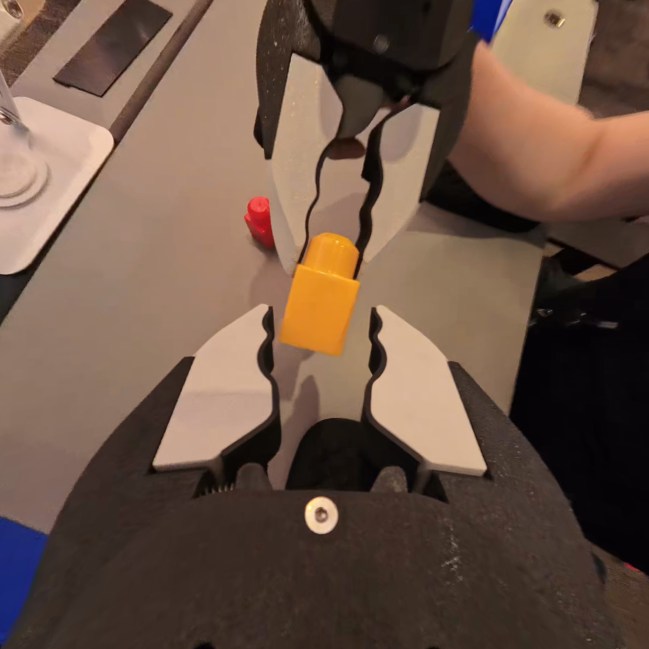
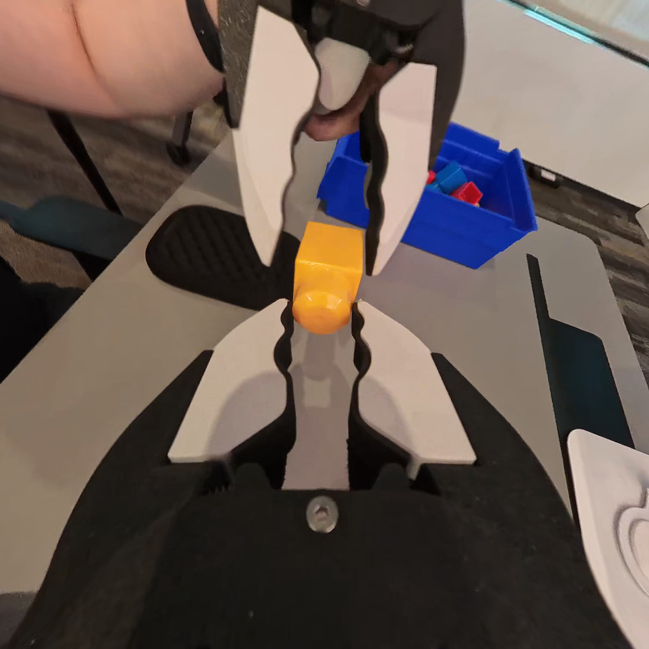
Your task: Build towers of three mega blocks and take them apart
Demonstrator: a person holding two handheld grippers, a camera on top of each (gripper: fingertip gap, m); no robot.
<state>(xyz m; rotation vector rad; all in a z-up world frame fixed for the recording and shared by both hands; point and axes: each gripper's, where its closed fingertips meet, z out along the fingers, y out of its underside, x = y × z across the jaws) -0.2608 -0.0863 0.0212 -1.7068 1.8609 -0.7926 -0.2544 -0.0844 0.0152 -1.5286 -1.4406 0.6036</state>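
Fingers of the right gripper (image 2: 321, 309) pinch the yellow block (image 2: 328, 274) by its stud (held aloft); left gripper (image 1: 321, 312) gapes beside it.

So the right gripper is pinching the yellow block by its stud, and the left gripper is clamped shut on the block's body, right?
Not quite. The left gripper is open, its fingers apart on either side of the yellow block, as the left wrist view shows. The right gripper does pinch the stud.
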